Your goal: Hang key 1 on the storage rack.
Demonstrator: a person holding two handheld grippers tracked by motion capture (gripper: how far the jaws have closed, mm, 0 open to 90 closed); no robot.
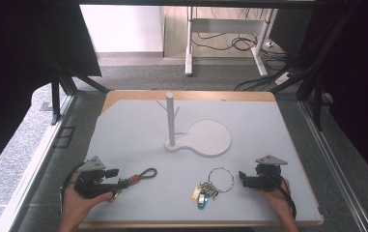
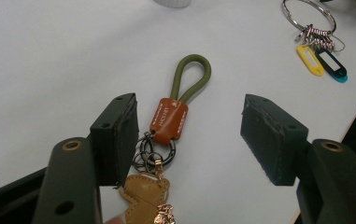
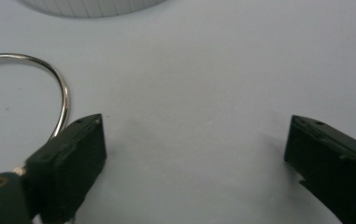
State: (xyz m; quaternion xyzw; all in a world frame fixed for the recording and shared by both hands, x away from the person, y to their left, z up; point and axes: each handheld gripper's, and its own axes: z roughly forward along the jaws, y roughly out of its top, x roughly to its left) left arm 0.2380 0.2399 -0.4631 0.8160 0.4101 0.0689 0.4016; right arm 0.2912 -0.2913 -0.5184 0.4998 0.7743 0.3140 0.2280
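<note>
The keychain [image 2: 168,121] lies flat on the counter [image 1: 138,125], near-left of the white peg stand [image 1: 170,123], between the parted left tongs [image 2: 196,140]. It looks light and floppy; its stiff brown leather band is likely the surest grip. The right tongs [image 3: 194,149] stand apart, empty, just beside the key ring [image 1: 220,180].

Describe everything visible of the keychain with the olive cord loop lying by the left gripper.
The keychain lies flat on the grey table. An olive-green cord loop runs into a brown, leather-looking sleeve with faint stamped lettering; below it hang dark metal rings, a tan leather-looking charm and a small coppery trinket. It sits between the open jaws of the left gripper, close to one jaw, contact unclear.
</note>
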